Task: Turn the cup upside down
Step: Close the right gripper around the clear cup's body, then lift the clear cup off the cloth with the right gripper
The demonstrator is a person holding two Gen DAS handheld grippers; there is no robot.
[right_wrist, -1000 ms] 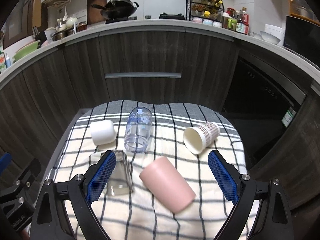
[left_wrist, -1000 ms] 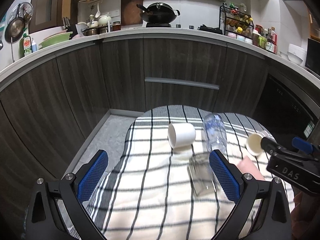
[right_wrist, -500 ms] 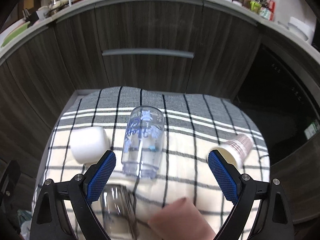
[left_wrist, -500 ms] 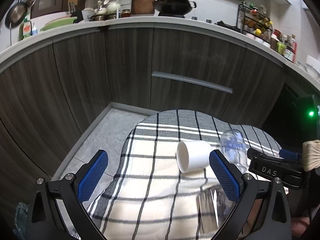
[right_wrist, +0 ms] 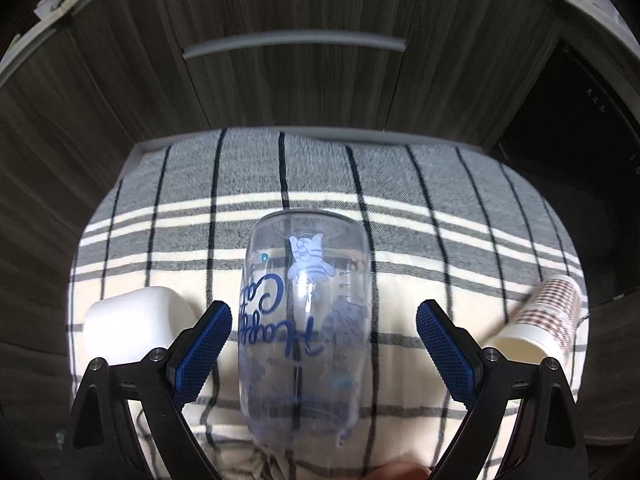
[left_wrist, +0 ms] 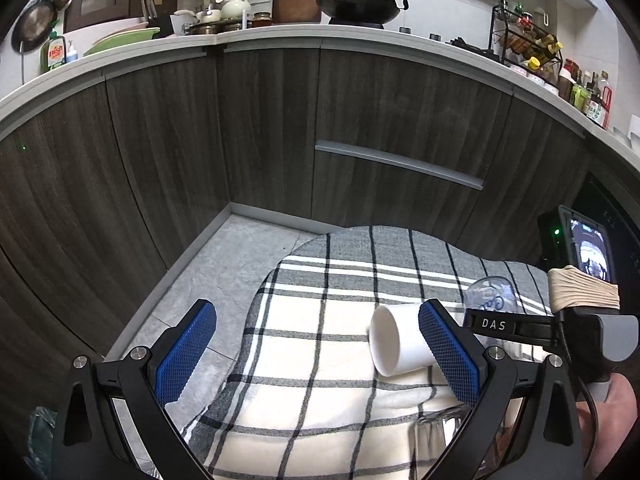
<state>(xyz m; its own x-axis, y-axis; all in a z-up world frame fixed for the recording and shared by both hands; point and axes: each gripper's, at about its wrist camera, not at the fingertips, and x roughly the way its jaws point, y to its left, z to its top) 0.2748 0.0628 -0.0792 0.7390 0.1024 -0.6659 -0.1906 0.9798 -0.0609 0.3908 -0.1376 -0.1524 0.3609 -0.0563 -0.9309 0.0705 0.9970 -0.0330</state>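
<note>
Checked cloth is covering the surface (right_wrist: 460, 216); right tool (right_wrist: 322, 344) is straddling, spread, the lying clear printed glass cup (right_wrist: 306, 320); left tool (left_wrist: 318, 350) is hanging spread.

Left tool (left_wrist: 318, 354) spread wide over checked cloth (left_wrist: 320, 400); white cup (left_wrist: 396, 346) on side beside right pad.

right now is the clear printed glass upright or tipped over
Tipped: the clear glass lies on its side on the checked cloth, between the open right gripper fingers.
</note>
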